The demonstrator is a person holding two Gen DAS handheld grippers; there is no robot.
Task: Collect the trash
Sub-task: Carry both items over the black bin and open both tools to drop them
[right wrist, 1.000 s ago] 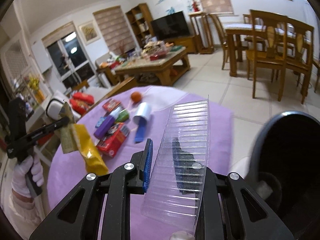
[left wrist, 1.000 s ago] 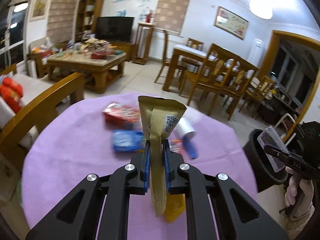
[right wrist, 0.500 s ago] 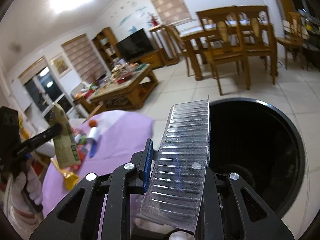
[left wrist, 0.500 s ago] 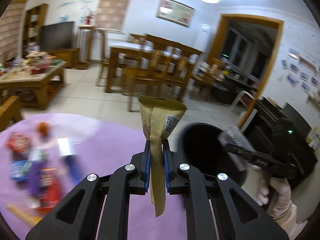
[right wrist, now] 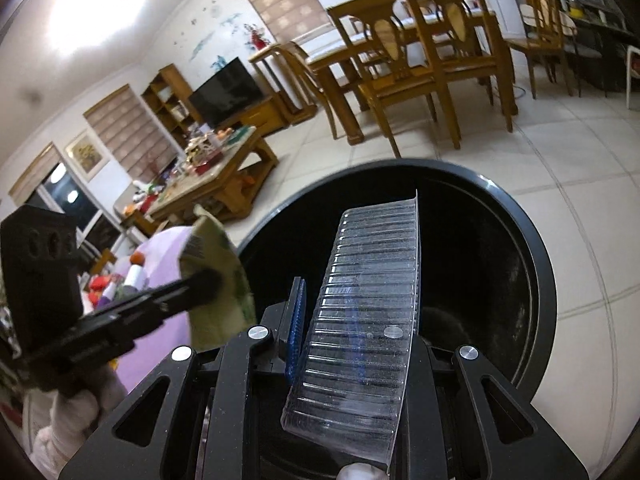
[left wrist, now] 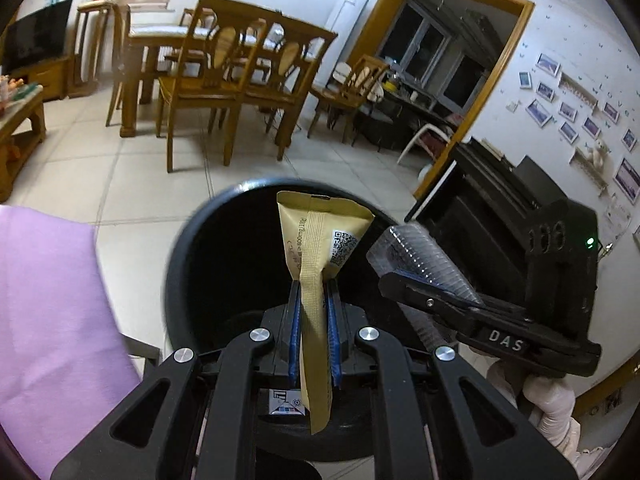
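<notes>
Trash filled both your tools: your left hand-held gripper [left wrist: 314, 322] was clamped on a tan wrapper [left wrist: 320, 248], your right hand-held gripper [right wrist: 352, 328] pinched a clear ribbed tray [right wrist: 368, 308], both held over the black bin [right wrist: 536, 280], right of the purple-covered worktop [left wrist: 52, 320].

A purple-clothed table [right wrist: 168, 248] at nine o'clock carries scattered packets [right wrist: 106, 286]; the black bin [right wrist: 532, 264] stands on tiled floor [right wrist: 580, 168].
</notes>
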